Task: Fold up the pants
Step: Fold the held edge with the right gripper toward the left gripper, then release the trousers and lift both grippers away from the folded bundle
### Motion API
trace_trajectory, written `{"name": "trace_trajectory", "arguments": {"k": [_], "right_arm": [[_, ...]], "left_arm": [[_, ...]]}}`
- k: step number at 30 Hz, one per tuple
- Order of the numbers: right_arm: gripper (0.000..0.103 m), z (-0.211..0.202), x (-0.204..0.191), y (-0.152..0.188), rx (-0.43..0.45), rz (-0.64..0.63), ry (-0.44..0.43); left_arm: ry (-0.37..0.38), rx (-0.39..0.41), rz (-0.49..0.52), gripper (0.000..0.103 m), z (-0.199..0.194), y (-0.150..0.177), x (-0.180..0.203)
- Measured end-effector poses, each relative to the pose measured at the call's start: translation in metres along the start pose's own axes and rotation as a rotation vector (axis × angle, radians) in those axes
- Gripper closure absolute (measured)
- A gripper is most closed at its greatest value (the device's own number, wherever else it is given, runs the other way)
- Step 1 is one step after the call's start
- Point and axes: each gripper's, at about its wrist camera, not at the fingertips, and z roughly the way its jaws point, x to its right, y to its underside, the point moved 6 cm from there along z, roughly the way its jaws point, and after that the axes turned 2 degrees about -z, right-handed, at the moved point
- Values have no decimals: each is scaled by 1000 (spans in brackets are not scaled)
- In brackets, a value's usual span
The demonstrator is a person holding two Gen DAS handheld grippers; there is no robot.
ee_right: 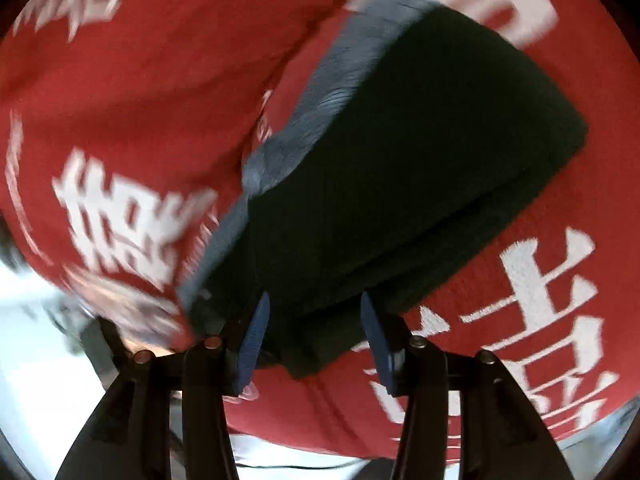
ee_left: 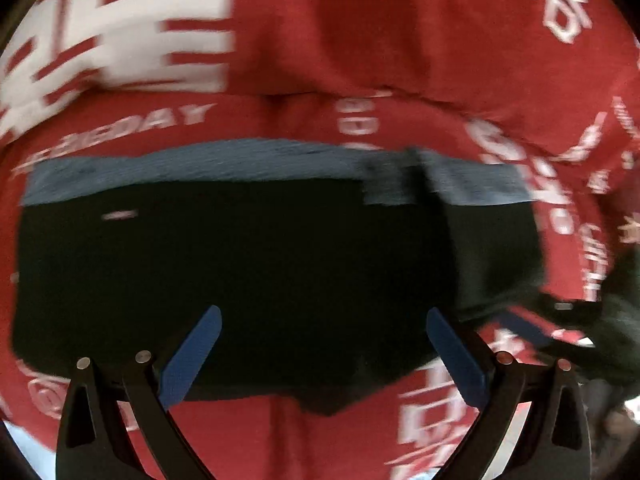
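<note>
The pants point(ee_left: 248, 264) are black with a grey-blue waistband point(ee_left: 240, 160) and lie folded into a compact rectangle on a red cloth. My left gripper point(ee_left: 324, 314) hangs over the near half of the bundle, its blue pads point(ee_left: 198, 356) spread wide with nothing gripped. In the right wrist view the pants point(ee_right: 420, 152) run diagonally, with the waistband point(ee_right: 320, 108) along their left side. My right gripper point(ee_right: 315, 298) stands open at the bundle's near corner. Black fabric shows between its pads point(ee_right: 254, 340), and I see no pinch on it.
A red cloth with large white printed characters point(ee_left: 400, 40) point(ee_right: 132, 100) covers the whole surface under the pants. Its edge and a pale floor show at the bottom left point(ee_right: 36, 320). A dark blurred shape sits at the right edge point(ee_left: 592, 328).
</note>
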Motion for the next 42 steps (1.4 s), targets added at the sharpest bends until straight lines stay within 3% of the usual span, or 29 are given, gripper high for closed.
{"name": "trace_trajectory", "arguments": {"k": [7, 9, 10, 16, 20, 23, 28, 30, 32, 36, 39, 42], "right_arm": [[52, 11, 21, -21, 23, 124, -76], [74, 17, 31, -23, 16, 169, -87], [98, 19, 33, -25, 5, 173, -85], [98, 4, 9, -17, -35, 2, -63], [98, 30, 24, -4, -64, 69, -38], [98, 32, 21, -4, -75, 4, -5], [85, 20, -10, 8, -269, -245, 103], [85, -2, -25, -3, -232, -343, 97], [85, -26, -32, -34, -129, -377, 114], [85, -38, -34, -103, 36, -388, 272], [85, -21, -39, -134, 43, -391, 278], [85, -5, -37, -149, 31, -447, 280]], "left_arm": [[29, -48, 29, 0, 40, -23, 39], [-14, -52, 11, 9, 45, -23, 40], [-44, -49, 9, 9, 44, -24, 38], [-157, 43, 53, 9, 5, -14, 28], [-237, 2, 16, 9, 22, -7, 11], [-244, 9, -10, 9, 24, -6, 9], [-253, 54, 35, 9, 9, -12, 23], [-238, 73, 32, 9, 4, -21, 31], [-227, 85, 26, 9, 4, -29, 40], [-203, 90, 32, 9, 21, -46, 70], [-210, 90, 45, 9, 39, -54, 86], [-327, 91, 47, 9, 62, -59, 81]]}}
